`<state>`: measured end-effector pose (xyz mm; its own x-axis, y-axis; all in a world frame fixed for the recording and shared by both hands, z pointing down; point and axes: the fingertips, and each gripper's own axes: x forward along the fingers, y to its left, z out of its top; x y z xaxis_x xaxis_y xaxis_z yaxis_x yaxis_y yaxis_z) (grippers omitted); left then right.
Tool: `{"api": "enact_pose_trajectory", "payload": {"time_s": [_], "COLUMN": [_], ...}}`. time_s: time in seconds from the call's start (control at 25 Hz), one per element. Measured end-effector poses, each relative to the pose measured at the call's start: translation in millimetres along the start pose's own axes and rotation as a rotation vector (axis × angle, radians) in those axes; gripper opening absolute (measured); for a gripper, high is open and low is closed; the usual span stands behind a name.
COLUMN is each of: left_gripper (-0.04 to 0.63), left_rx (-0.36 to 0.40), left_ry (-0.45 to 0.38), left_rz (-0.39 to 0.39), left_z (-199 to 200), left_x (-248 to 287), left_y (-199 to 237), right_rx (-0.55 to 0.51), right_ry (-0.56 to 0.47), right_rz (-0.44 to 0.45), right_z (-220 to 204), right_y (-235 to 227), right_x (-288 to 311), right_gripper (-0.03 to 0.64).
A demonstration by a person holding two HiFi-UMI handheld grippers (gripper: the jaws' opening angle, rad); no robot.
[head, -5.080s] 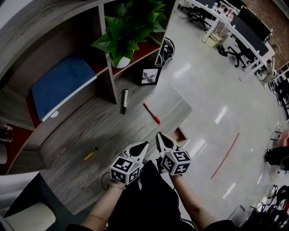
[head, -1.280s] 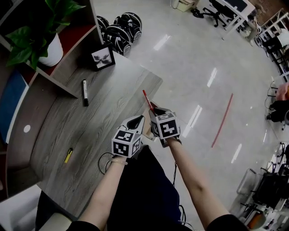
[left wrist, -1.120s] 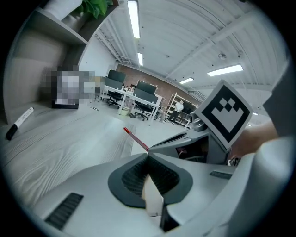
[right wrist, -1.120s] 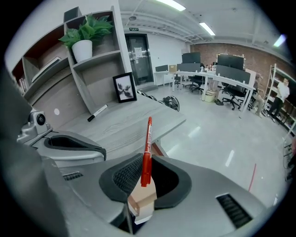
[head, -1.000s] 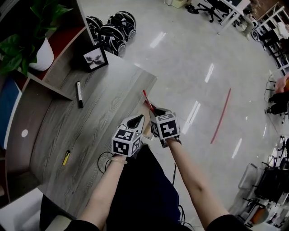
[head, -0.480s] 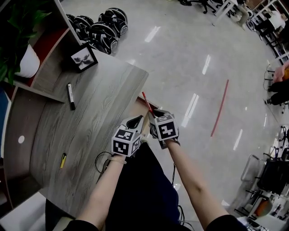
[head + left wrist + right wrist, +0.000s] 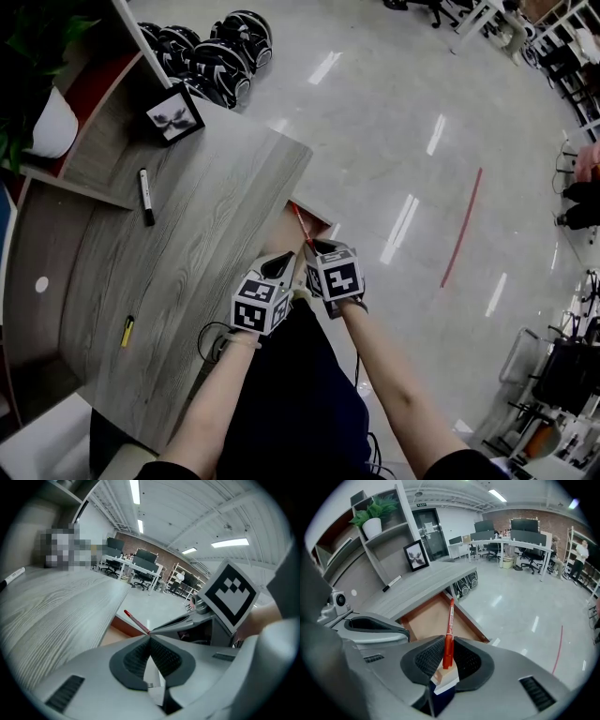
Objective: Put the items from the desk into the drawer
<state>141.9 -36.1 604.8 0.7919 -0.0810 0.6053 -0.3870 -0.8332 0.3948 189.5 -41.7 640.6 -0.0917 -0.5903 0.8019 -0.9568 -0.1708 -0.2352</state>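
My right gripper (image 7: pixel 313 249) (image 7: pixel 449 652) is shut on a red pen (image 7: pixel 300 225) (image 7: pixel 449 627), which sticks out forward past the jaws. The pen's tip hangs over the open wooden drawer (image 7: pixel 319 219) (image 7: pixel 426 620) below the desk's corner. Close beside it on the left is my left gripper (image 7: pixel 280 266) (image 7: pixel 150 644), shut with nothing in it; the red pen (image 7: pixel 136 621) shows just beyond its tips. On the grey wooden desk (image 7: pixel 187 244) lie a black marker (image 7: pixel 145 197) (image 7: pixel 392 582) and a small yellow item (image 7: pixel 127 331).
A framed picture (image 7: pixel 173 114) (image 7: pixel 416 555) stands at the desk's far end by the shelf unit, with a potted plant (image 7: pixel 47 122) above it. Black scooters (image 7: pixel 211 56) are parked on the floor beyond. A dark cable (image 7: pixel 211 339) lies near the desk's front edge.
The red pen, earlier lying on the desk, is now in my right gripper. Over the last second both grippers sank together towards the open drawer.
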Motion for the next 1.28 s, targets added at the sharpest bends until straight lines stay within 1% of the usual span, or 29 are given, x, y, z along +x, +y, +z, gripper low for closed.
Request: {"api": "enact_pose_trajectory", "payload": {"time_s": [0.28,0.52,0.72,0.84,1.04,1.28], "left_gripper": [0.012,0.012,0.012,0.012,0.012,0.012], "left_rx": [-0.044,-0.06,-0.071,-0.077,-0.085,-0.086], "left_ry": [0.01,0.012,0.013,0.01,0.006,0.003], "left_rz": [0.013,0.034,0.049,0.058,0.066,0.065], "left_z": [-23,-33,-36,-36,-35,-32], "left_x": [0,2,4,3,2,2], "left_y": [4,8,11,13,13,13], "right_rx": [0.026,0.049,0.071,0.102,0.107,0.158], "right_ry": [0.017,0.027,0.034,0.035,0.026,0.012], "right_rz": [0.028,0.066,0.08,0.091,0.068,0.086], "right_z": [-14,-21,-23,-23,-20,-18], "right_y": [1,4,5,5,2,3], "right_x": [18,35,44,48,49,46], "right_gripper": [0.066,0.066,0.066,0.066,0.069,0.089]}}
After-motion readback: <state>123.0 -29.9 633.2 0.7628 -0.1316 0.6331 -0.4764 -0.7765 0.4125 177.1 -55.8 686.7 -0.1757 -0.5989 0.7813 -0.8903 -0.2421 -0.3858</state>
